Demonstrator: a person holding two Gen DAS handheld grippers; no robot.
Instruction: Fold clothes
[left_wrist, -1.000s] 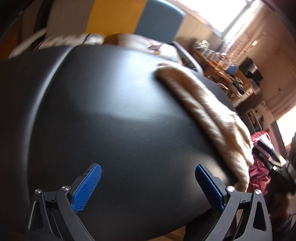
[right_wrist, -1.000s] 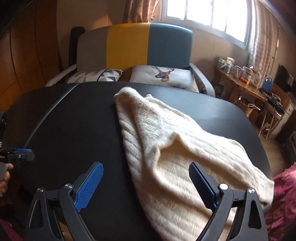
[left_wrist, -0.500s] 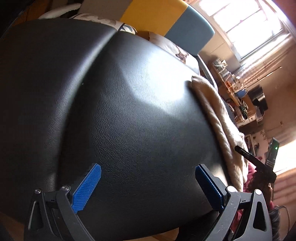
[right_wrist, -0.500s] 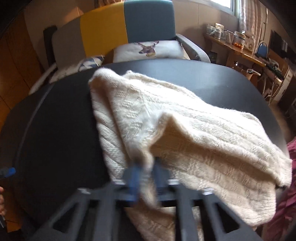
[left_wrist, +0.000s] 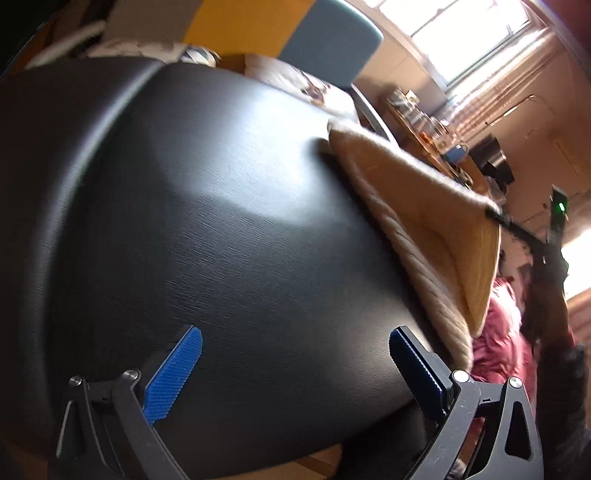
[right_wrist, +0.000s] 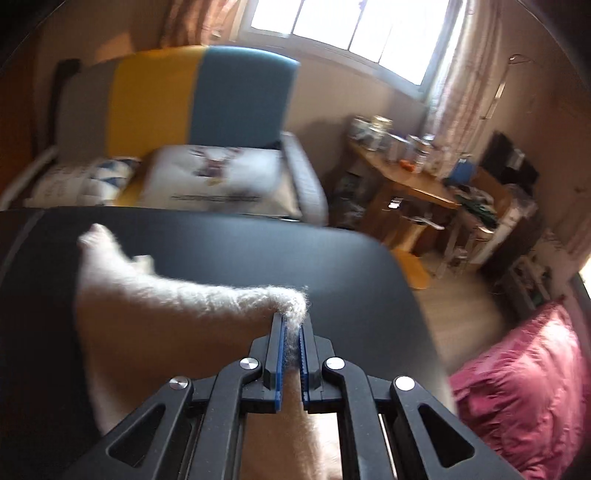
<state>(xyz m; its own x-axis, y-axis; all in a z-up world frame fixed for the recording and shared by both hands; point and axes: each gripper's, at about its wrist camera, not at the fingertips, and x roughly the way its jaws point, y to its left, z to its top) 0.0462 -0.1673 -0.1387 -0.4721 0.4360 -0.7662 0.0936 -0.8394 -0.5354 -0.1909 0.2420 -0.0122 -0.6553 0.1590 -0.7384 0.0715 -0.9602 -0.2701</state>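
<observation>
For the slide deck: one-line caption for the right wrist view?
Right gripper shut on cream knit sweater, lifting its edge off the black table.

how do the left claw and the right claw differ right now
The left claw is open and holds nothing; the right claw is shut on the fluffy cream knitted sweater. The left hangs over bare black leather tabletop; the right lifts a sweater edge off it. Both have blue ridged pads.

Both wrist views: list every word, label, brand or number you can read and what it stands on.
None can be read.
Deer cushion: a dark line of print under the deer, too blurred to read.
Jars on the wooden side table: any labels too small to tell.
Cream sweater, black table: no text.
</observation>
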